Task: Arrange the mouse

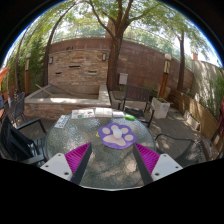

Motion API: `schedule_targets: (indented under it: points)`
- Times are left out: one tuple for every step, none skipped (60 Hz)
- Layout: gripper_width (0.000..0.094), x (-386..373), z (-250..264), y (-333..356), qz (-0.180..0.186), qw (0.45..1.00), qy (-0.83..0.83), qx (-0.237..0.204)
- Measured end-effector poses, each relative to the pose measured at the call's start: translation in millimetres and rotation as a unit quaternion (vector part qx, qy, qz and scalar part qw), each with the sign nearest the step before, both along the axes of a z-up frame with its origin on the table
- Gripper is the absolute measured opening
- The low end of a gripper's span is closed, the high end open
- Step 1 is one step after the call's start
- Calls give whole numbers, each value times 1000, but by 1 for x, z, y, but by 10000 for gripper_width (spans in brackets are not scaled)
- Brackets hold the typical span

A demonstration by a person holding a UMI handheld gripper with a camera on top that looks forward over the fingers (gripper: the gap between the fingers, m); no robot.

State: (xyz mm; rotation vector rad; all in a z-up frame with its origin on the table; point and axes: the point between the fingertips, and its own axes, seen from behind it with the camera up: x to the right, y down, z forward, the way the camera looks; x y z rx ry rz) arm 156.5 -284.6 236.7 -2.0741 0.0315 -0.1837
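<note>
Mouse cannot be made out for certain on the round glass table (105,165), outdoors in a walled yard.

From the left: dark metal chairs (22,135) stand beside the table's left edge, with a raised brick planter (50,100) behind them. At the table's far edge lie a few flat pale items (85,114), too small to tell whether one is the mouse. Just right of them, near the far edge, lies a purple mat with a white paw print (118,135). The tongs (113,160) hang over the near part of the table, fingers apart and holding nothing, with bare glass between the pink pads (78,157); the paw-print mat lies just ahead of them. Further right, a white pot (160,106) stands beyond the table's right edge, before a brick wall (140,65) and trees.
</note>
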Motion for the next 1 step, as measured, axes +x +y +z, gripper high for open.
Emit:
schedule_targets:
  points:
    - [846,-1,1,-2,1,1000,0,0]
